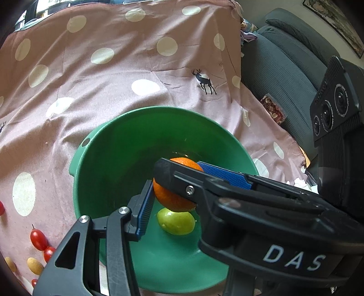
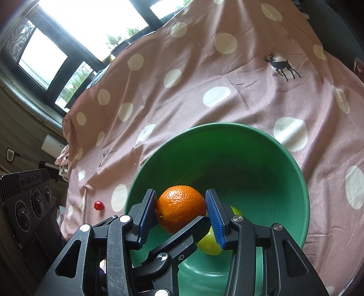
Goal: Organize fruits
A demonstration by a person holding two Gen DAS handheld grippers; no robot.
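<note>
Black plastic tongs [image 2: 181, 210] with ribbed blue pads [image 2: 215, 218], silver screws, apparently "DAS" lettering.

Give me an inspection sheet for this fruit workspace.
Surface: pink dotted cloth, wrinkled.
Job's things: orange held inside the green bowl, just above a green fruit lying in it; cherry tomatoes and small yellow fruits loose on the cloth.
Clutter: clear packet on the grey sofa.
Grippers: right gripper clamped on the orange; left gripper grips it too, one finger mostly hidden.
Cables: nothing seen.
Surroundings: sofa beside the cloth, window behind.
</note>
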